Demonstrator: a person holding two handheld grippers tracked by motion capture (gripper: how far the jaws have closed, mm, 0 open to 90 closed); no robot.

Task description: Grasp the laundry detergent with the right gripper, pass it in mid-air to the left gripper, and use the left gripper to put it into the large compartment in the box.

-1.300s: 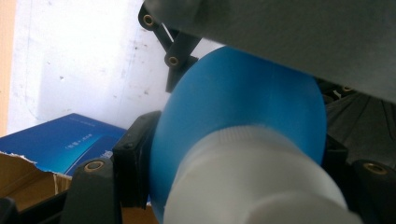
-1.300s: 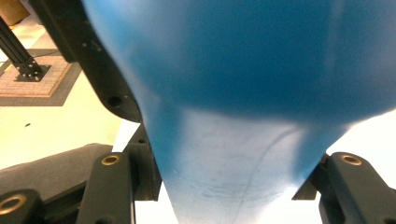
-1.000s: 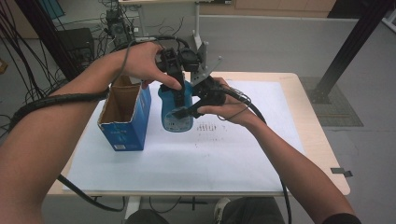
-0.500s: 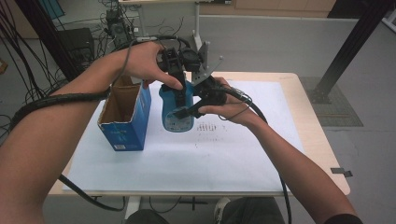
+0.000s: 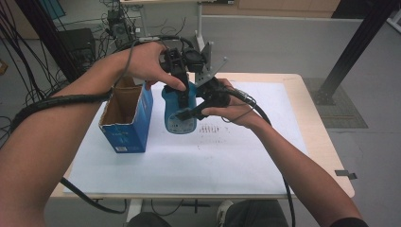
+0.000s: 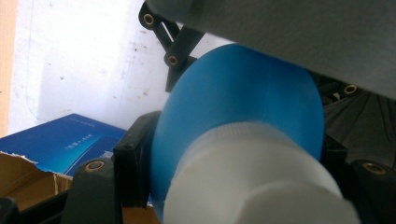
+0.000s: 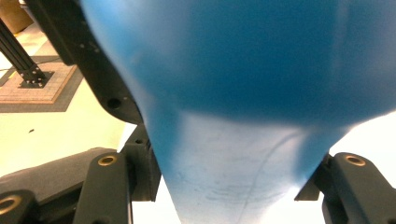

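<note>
Left claw (image 5: 182, 94) and right claw (image 5: 191, 112) both clamp the blue bottle (image 5: 178, 118).

Light wood table (image 5: 326, 156) under white paper sheet (image 5: 189, 161), grey floor (image 5: 283, 42) beyond; cable tangle (image 5: 28, 42) far left, black metal post (image 5: 352, 47) far right (foot on dark mat (image 5: 347, 116)).
</note>
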